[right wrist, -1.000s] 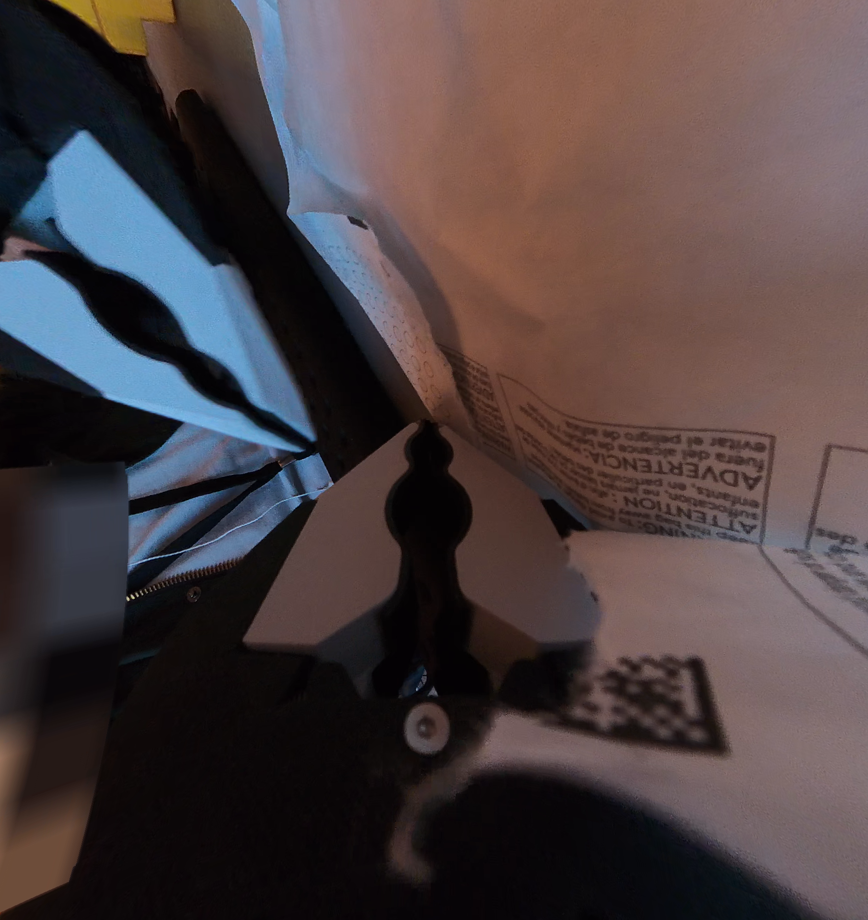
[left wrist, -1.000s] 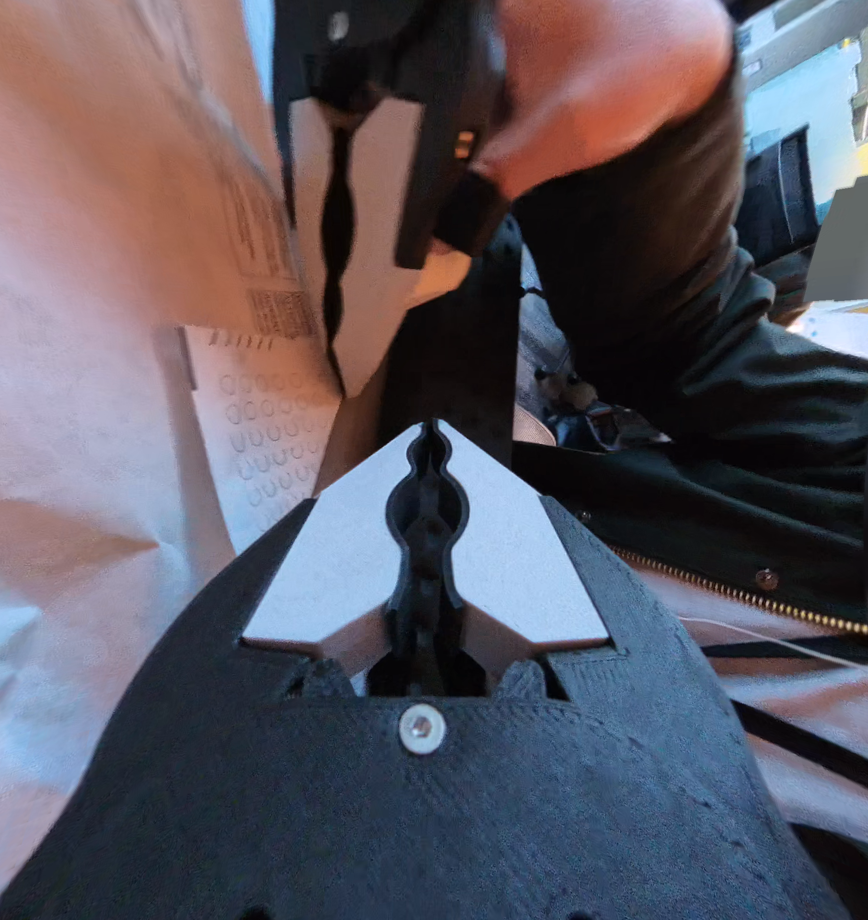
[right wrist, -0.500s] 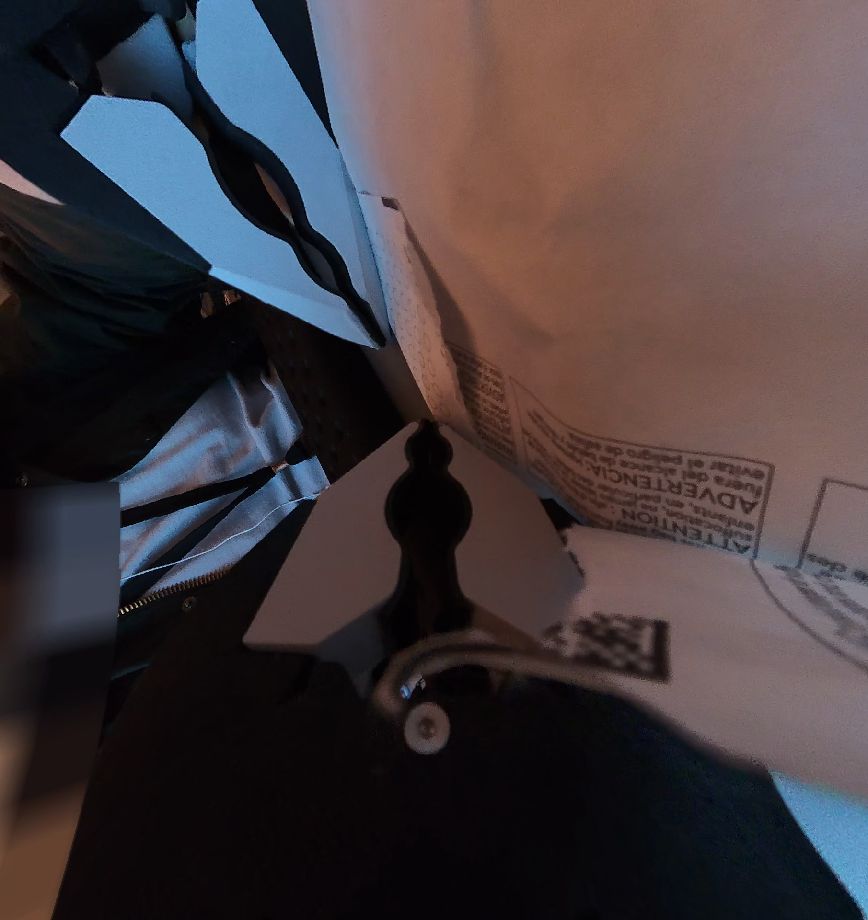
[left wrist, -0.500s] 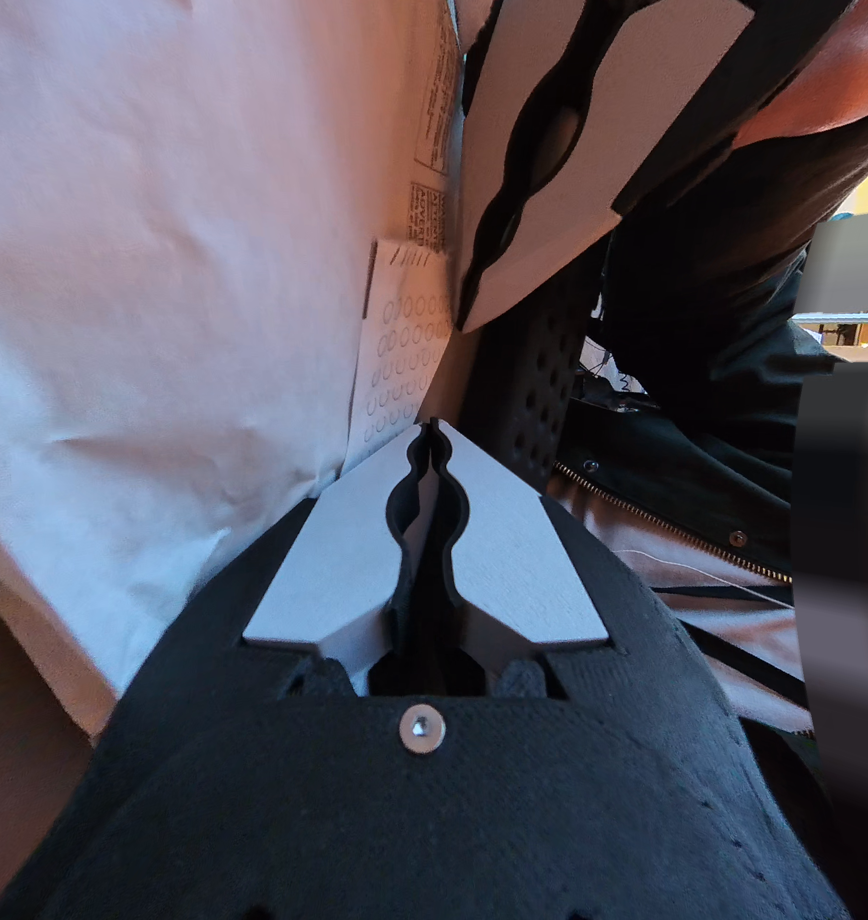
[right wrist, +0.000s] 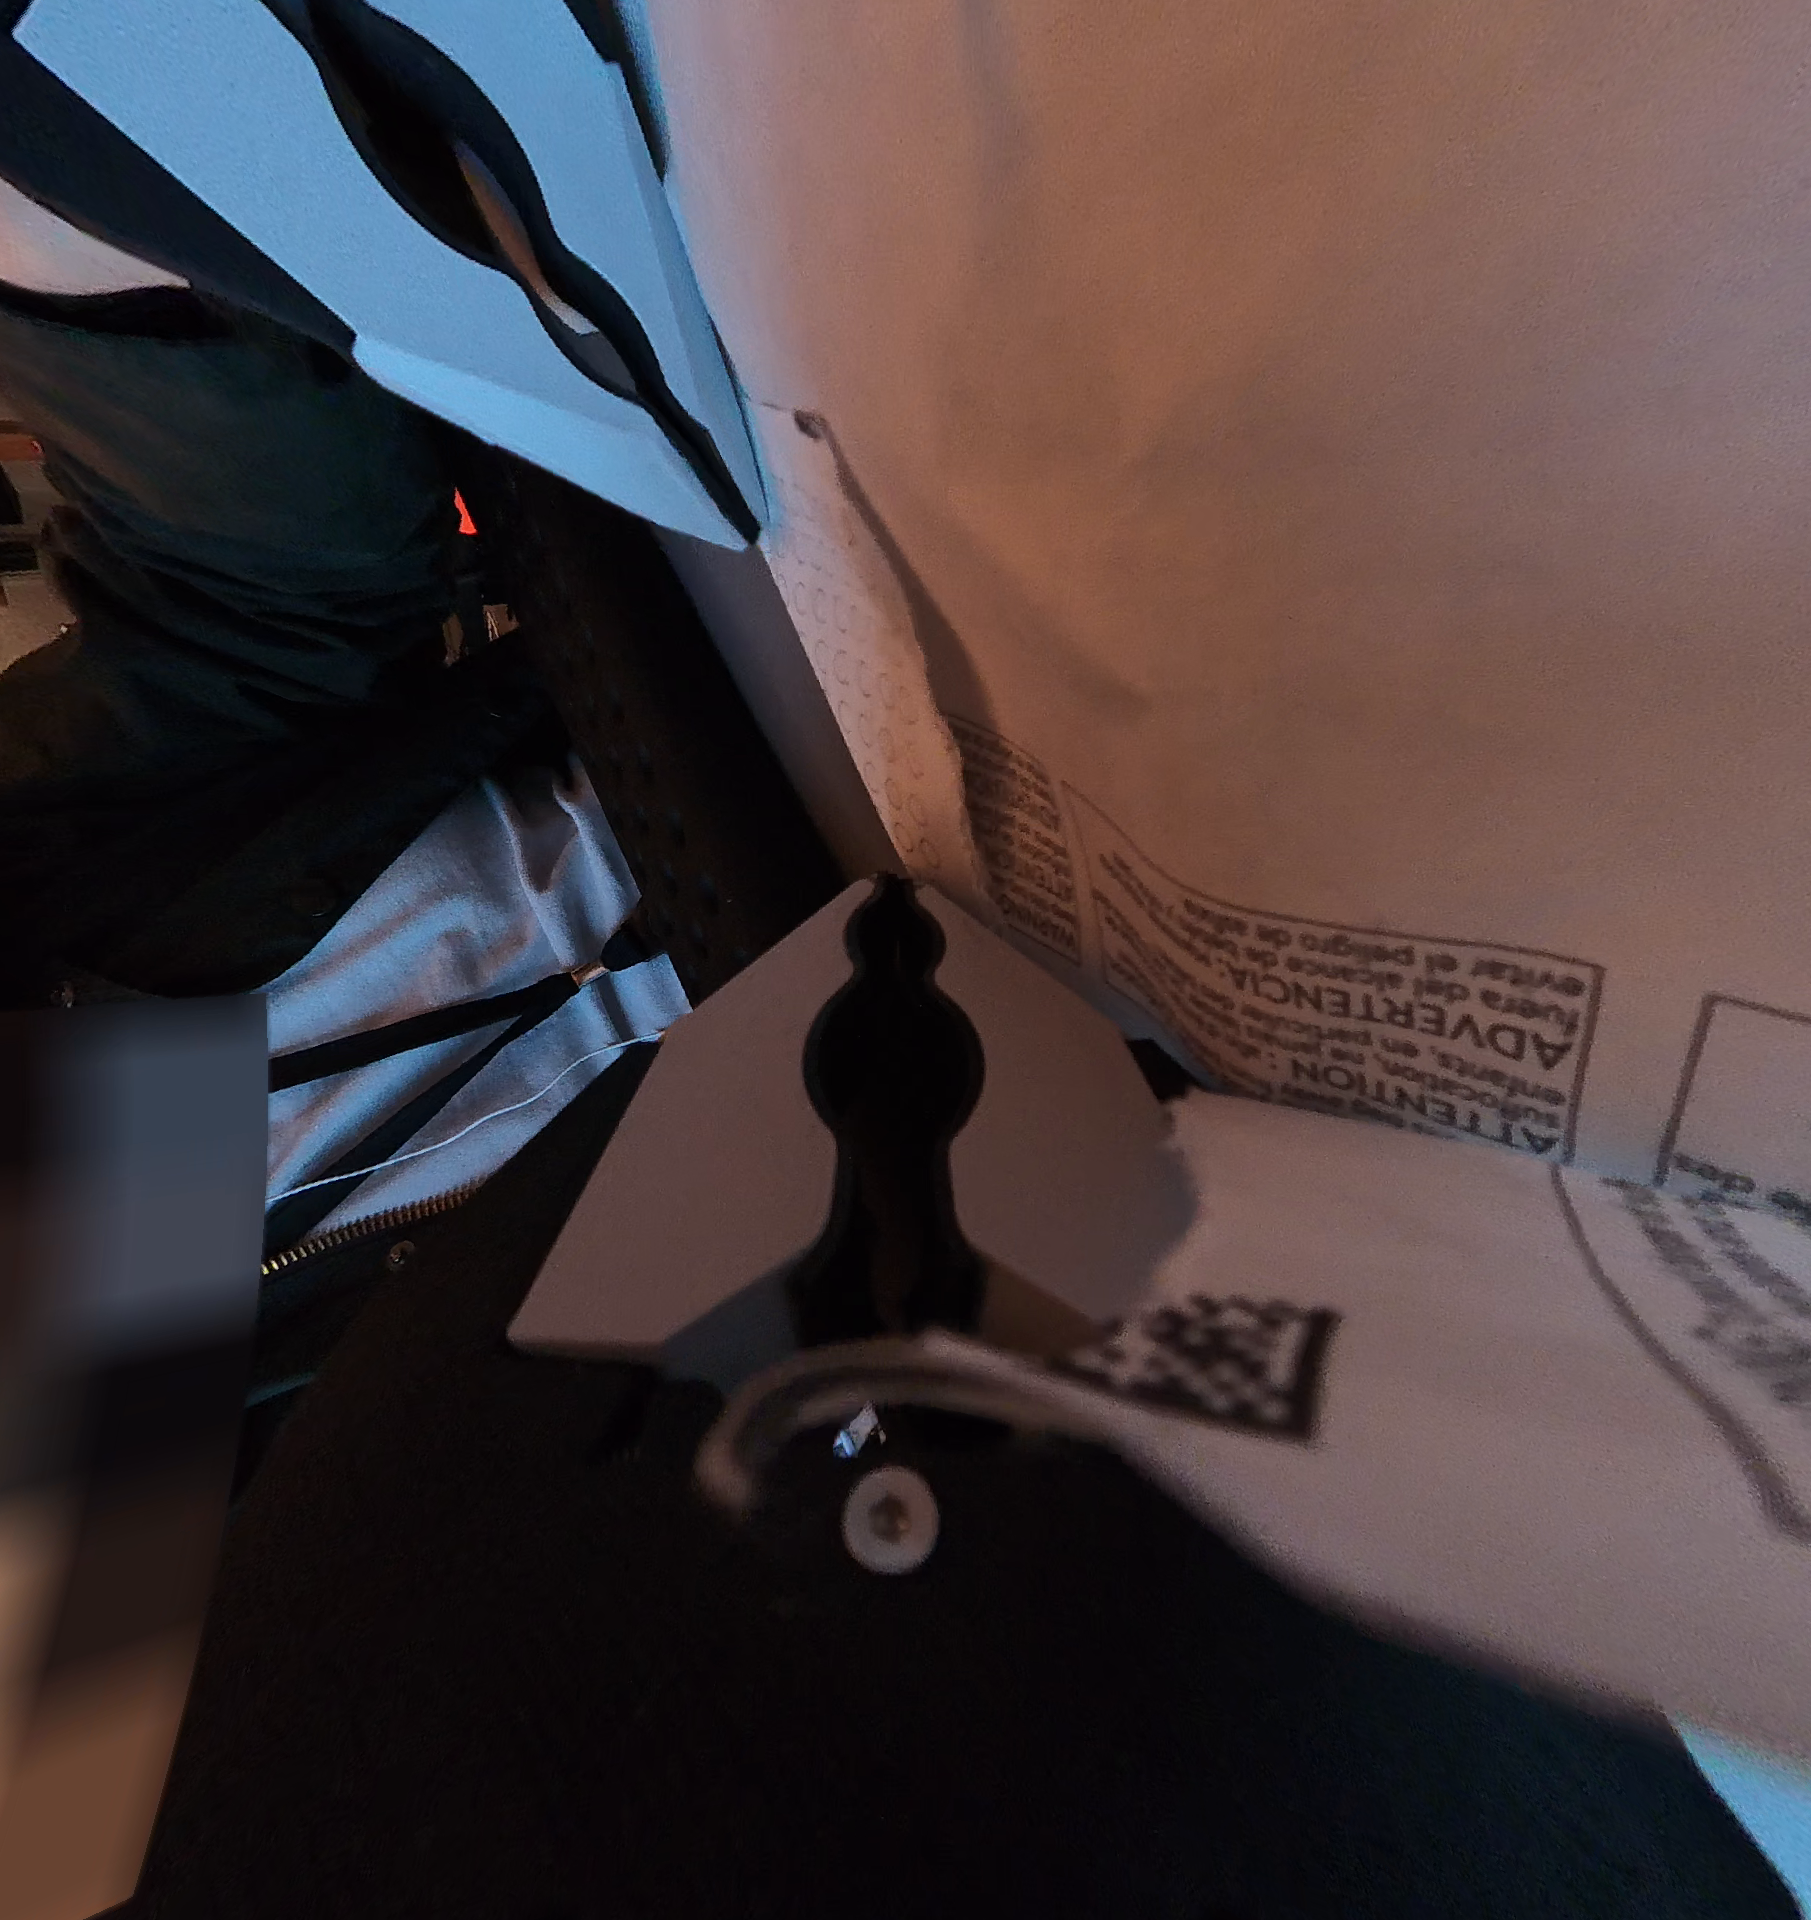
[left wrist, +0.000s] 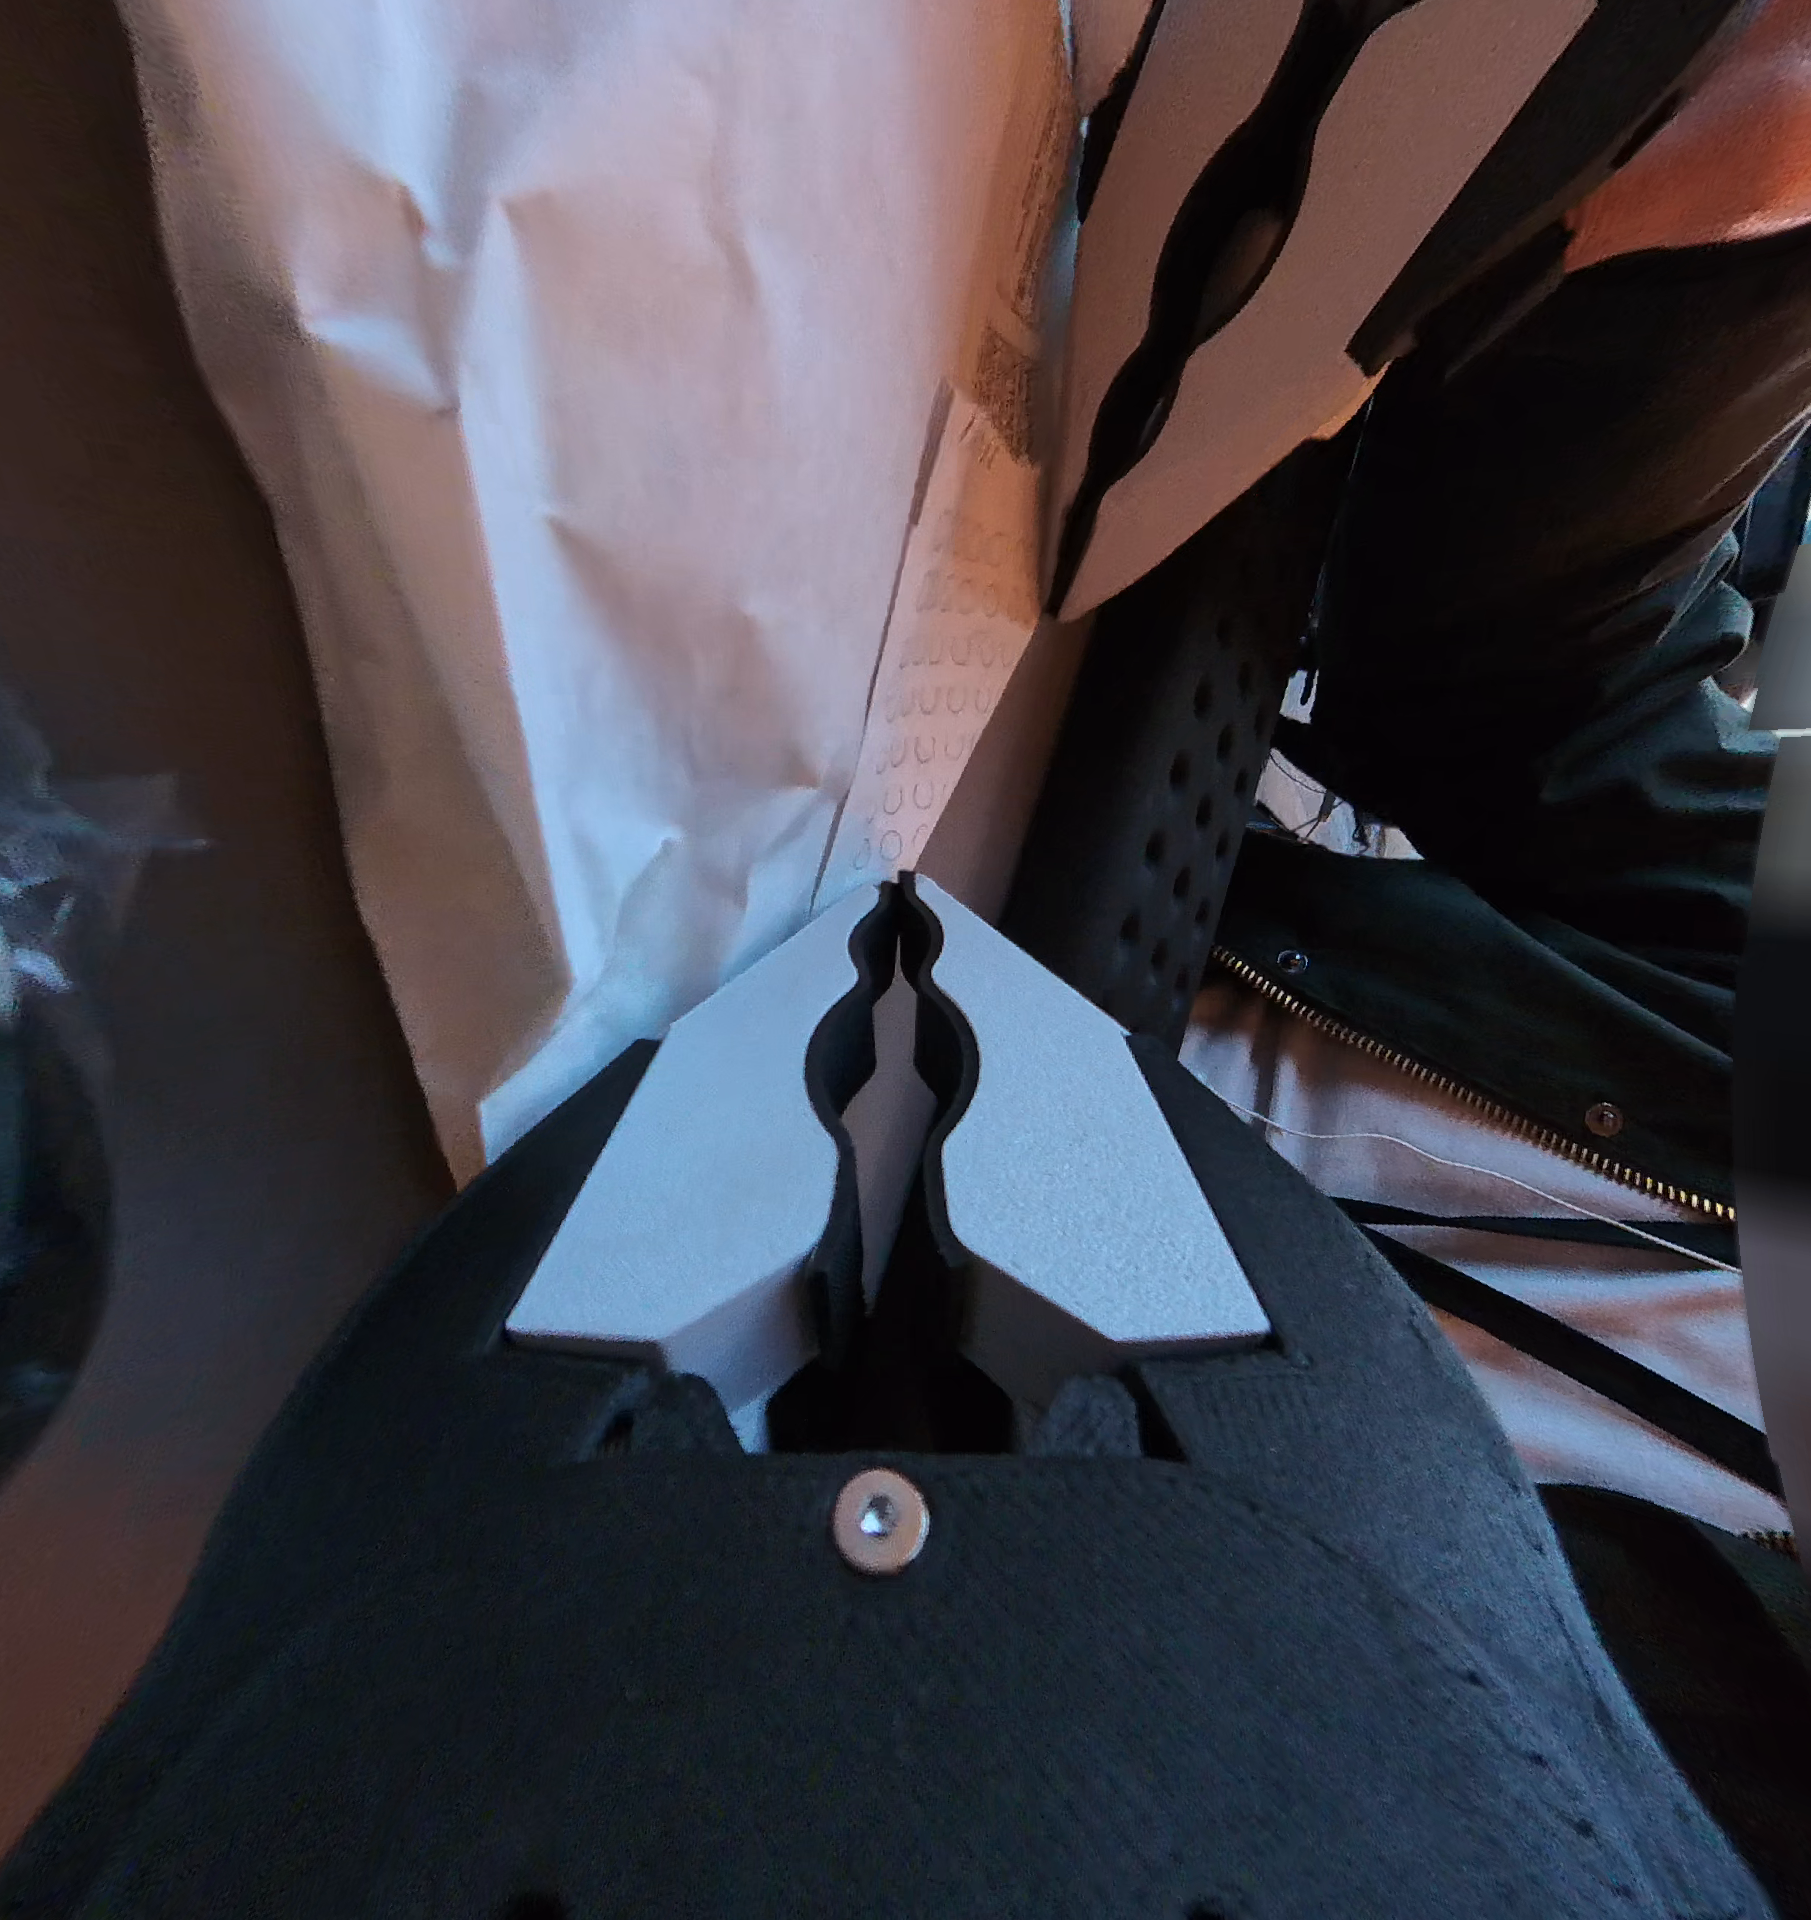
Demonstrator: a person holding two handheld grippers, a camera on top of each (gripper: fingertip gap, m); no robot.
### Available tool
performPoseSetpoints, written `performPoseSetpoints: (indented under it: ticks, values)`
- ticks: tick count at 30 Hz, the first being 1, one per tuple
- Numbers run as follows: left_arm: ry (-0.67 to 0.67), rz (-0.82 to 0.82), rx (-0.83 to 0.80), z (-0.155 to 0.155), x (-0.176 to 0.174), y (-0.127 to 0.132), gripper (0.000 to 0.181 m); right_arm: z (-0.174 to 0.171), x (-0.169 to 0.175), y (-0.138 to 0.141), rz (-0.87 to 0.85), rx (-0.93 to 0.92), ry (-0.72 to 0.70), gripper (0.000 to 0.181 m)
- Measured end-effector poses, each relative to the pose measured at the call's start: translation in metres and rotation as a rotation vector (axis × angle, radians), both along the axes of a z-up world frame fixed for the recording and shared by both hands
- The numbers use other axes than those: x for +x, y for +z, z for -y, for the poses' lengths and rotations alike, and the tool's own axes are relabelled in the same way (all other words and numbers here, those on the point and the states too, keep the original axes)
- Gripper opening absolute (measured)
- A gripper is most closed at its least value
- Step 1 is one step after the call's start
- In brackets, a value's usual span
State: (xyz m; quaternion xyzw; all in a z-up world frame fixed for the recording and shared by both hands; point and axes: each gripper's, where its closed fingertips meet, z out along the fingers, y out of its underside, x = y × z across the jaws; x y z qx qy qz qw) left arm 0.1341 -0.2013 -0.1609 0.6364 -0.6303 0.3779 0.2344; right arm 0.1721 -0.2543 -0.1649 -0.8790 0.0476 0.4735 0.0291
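Both grippers pinch one white plastic bag (left wrist: 672,468) along its printed edge, apparently to keep it stretched upright in front of the person's dark jacket (left wrist: 1503,987).

The left gripper (left wrist: 899,904) is clenched on a fold of the bag. The right gripper (right wrist: 885,894) is also closed, with bag film wedged at its base.

Compared with a second ago, the left gripper, then closed on nothing, now holds film, and the bag stands more upright.
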Motion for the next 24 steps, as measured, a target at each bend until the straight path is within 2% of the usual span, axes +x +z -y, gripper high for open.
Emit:
performPoseSetpoints:
  ticks: [3, 4, 17, 18, 19, 22, 24]
  values:
    - [-0.009, 0.007, -0.018, 0.000, -0.003, 0.000, 0.000, 0.000, 0.000, 0.000, -0.003, -0.002, 0.000, 0.000]
    - [-0.008, 0.010, -0.025, 0.000, -0.003, 0.000, 0.000, 0.000, 0.000, 0.000, -0.003, -0.002, 0.000, 0.108]
    - [-0.011, 0.041, -0.020, 0.002, -0.006, 0.001, 0.000, 0.001, 0.000, 0.000, -0.005, -0.007, 0.009, 0.107]
    - [-0.012, 0.040, -0.021, 0.003, -0.007, 0.000, 0.000, 0.001, 0.000, 0.000, -0.006, -0.007, 0.010, 0.002]
    - [-0.014, 0.041, -0.021, 0.003, -0.008, 0.000, 0.000, 0.001, -0.001, 0.000, -0.007, -0.008, 0.010, 0.000]
    - [-0.018, 0.041, -0.033, 0.005, -0.011, 0.001, 0.000, 0.001, -0.001, 0.000, -0.013, -0.010, 0.012, 0.105]
    - [-0.018, 0.038, -0.039, 0.006, -0.014, 0.001, 0.000, 0.002, -0.001, 0.000, -0.016, -0.011, 0.013, 0.107]
